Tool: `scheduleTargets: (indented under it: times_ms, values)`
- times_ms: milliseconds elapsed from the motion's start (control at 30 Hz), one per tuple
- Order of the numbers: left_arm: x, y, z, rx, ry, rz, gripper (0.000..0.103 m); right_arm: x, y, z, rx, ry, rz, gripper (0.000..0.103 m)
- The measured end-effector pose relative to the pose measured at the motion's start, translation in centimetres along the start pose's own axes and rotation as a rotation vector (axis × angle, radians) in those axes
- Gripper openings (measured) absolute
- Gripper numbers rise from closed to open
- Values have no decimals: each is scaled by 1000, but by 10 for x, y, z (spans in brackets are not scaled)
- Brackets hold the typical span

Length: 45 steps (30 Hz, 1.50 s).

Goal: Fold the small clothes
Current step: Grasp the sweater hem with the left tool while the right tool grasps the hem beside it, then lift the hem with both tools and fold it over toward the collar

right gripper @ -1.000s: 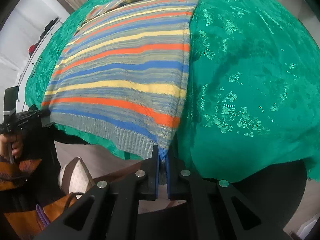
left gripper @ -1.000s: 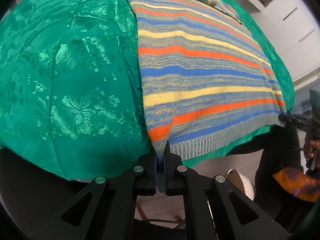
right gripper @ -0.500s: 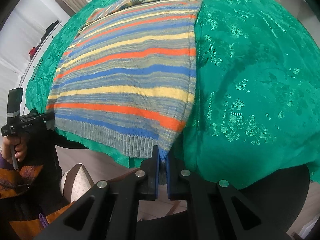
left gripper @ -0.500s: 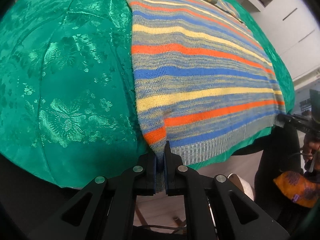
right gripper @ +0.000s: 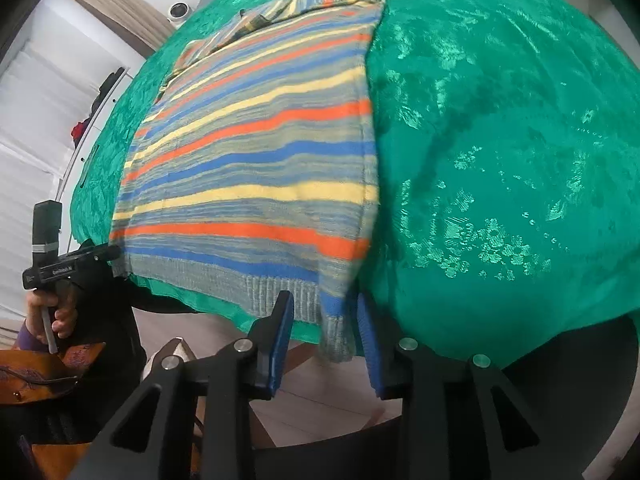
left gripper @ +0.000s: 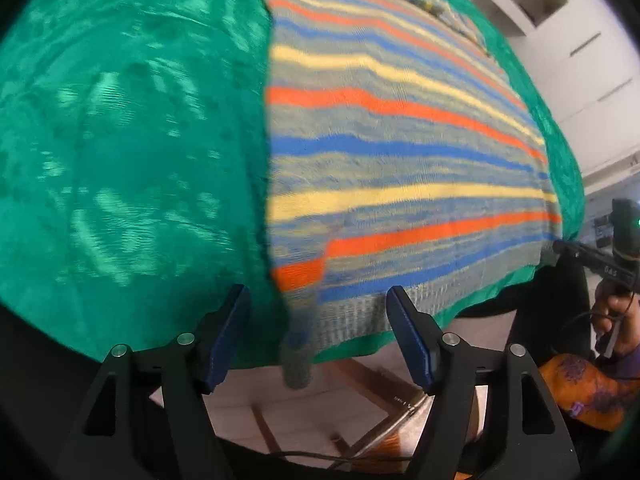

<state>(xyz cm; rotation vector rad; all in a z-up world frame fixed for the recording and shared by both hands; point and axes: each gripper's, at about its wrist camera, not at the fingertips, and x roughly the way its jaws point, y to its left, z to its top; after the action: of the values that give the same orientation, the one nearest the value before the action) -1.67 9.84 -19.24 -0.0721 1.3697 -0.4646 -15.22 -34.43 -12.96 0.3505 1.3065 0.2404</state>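
Observation:
A knitted sweater (left gripper: 400, 152) with blue, orange and yellow stripes lies flat on a table under a green patterned cloth (left gripper: 120, 140). Its ribbed hem hangs over the near edge. In the left wrist view my left gripper (left gripper: 317, 296) is opening, and the hem's left corner (left gripper: 296, 360) dangles free between its wide-apart pads. In the right wrist view the same sweater (right gripper: 256, 168) lies on the cloth (right gripper: 500, 160). My right gripper (right gripper: 324, 300) is opening too. The right hem corner (right gripper: 336, 336) hangs loose between its pads.
The table edge runs just ahead of both grippers, with pale floor and wooden legs (left gripper: 360, 376) below it. The person's hands (left gripper: 616, 316) (right gripper: 52, 316) hold the gripper handles beside orange patterned clothing (left gripper: 592, 396). White cabinets (left gripper: 580, 40) stand behind the table.
Both grippers were shut on the sweater's hem corners. Both have now spread their jaws and let go, and the corners droop over the table edge.

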Motion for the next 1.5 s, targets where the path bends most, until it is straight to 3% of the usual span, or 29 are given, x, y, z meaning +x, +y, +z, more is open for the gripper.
scheduleTargets:
  times_ms: [33, 67, 100, 133, 167, 300, 433, 533, 700, 867, 1033, 1133, 1233, 1367, 1500]
  values:
    - [4, -4, 1, 6, 10, 9, 71, 3, 1, 1, 0, 7, 8, 33]
    - [8, -8, 1, 15, 17, 15, 57, 9, 2, 1, -1, 24, 18, 33]
    - [11, -11, 1, 27, 32, 8, 13, 14, 4, 1, -11, 43, 19, 30]
    - [13, -12, 1, 32, 54, 0, 5, 18, 7, 1, -25, 53, 6, 18]
    - [13, -11, 0, 22, 60, -10, 4, 19, 10, 1, -39, 58, -18, 6]
    - [-6, -3, -12, 25, 40, -6, 2, -2, 10, -6, -36, 37, -82, 5]
    - [-8, 1, -15, 19, 68, -15, 2, -13, 8, -13, -31, 46, -78, 5]
    - [-16, 4, -4, -6, 60, -51, 2, -17, 7, -1, -6, 25, -47, 5]
    - [-62, 12, 34, -66, -35, -193, 2, -47, 3, 39, 40, -74, 95, 5]
    - [-87, 25, 116, -133, -146, -303, 2, -71, -3, 110, 32, -188, 152, 5]
    - [-75, 39, 231, -151, -243, -248, 2, -61, -18, 209, 11, -288, 111, 5]
    - [-51, 55, 287, -222, -246, -264, 2, -36, -32, 274, 33, -301, 97, 5]
    - [-28, 66, 333, -268, -237, -250, 2, -13, -43, 318, 57, -284, 98, 5]
    - [4, 77, 368, -308, -217, -220, 2, 26, -58, 380, 85, -247, 101, 5]
    - [28, 88, 388, -353, -220, -197, 6, 61, -75, 413, 152, -236, 137, 9]
